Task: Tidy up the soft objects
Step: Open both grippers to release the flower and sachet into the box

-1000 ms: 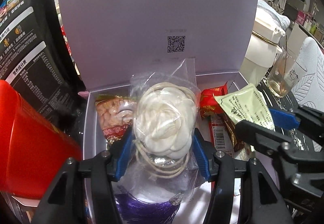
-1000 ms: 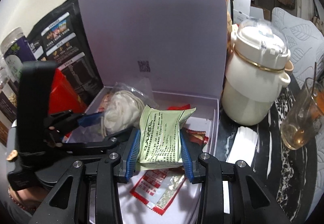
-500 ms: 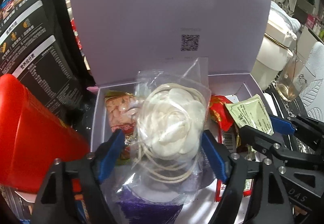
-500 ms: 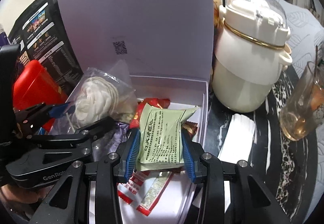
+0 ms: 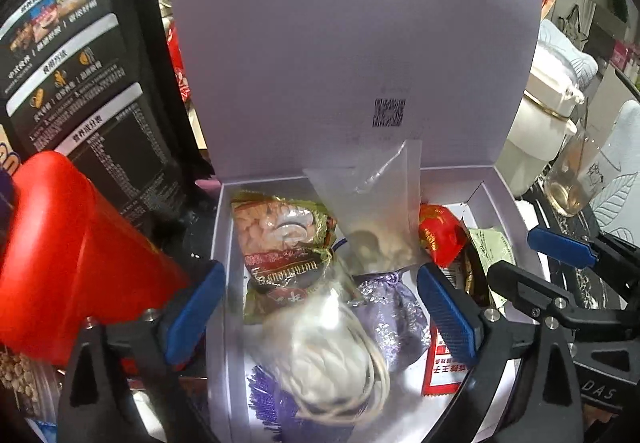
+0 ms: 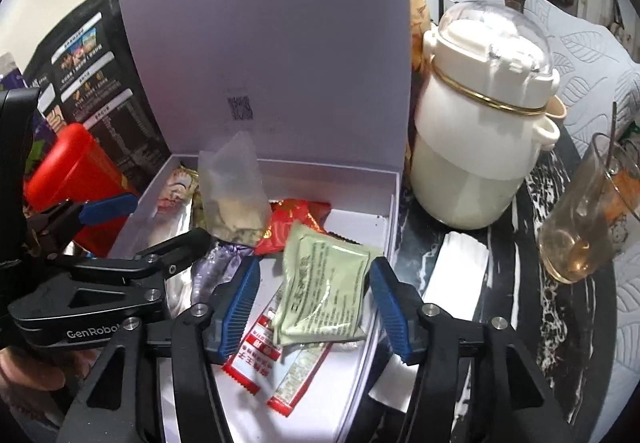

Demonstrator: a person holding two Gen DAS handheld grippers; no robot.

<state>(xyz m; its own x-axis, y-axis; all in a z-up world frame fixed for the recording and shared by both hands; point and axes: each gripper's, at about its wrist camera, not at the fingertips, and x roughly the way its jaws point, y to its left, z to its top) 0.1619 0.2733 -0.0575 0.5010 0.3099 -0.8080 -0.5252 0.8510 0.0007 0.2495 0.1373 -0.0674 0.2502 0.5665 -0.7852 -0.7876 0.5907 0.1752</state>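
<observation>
A pale lilac box (image 5: 224, 243) (image 6: 384, 211) stands with its lid (image 5: 352, 43) upright. My left gripper (image 5: 320, 311) (image 6: 152, 223) hangs over it, jaws opening wide. A white corded bundle in a clear bag (image 5: 328, 359) lies blurred and loose between them, on a purple sachet (image 5: 392, 307). My right gripper (image 6: 314, 295) (image 5: 536, 263) is opening too. The green packet (image 6: 324, 291) (image 5: 492, 247) lies between its pads on red-and-white sachets (image 6: 256, 351), and neither pad presses it. A nut packet (image 5: 280, 239), a translucent bag (image 5: 376, 211) (image 6: 232, 195) and a red packet (image 5: 438, 231) (image 6: 296, 219) fill the box's back.
A red container (image 5: 72, 243) (image 6: 68, 171) and a black printed bag (image 5: 80, 83) stand left of the box. Right of it are a white pot with a clear dome (image 6: 480, 123), a glass with liquid (image 6: 580, 227) and white folded paper (image 6: 456, 267). A hand (image 6: 24, 375) holds the left gripper.
Both grippers have opened. The bagged white bundle has dropped out of the left jaws into the box. The green packet has sunk out of the right jaws onto the sachets.
</observation>
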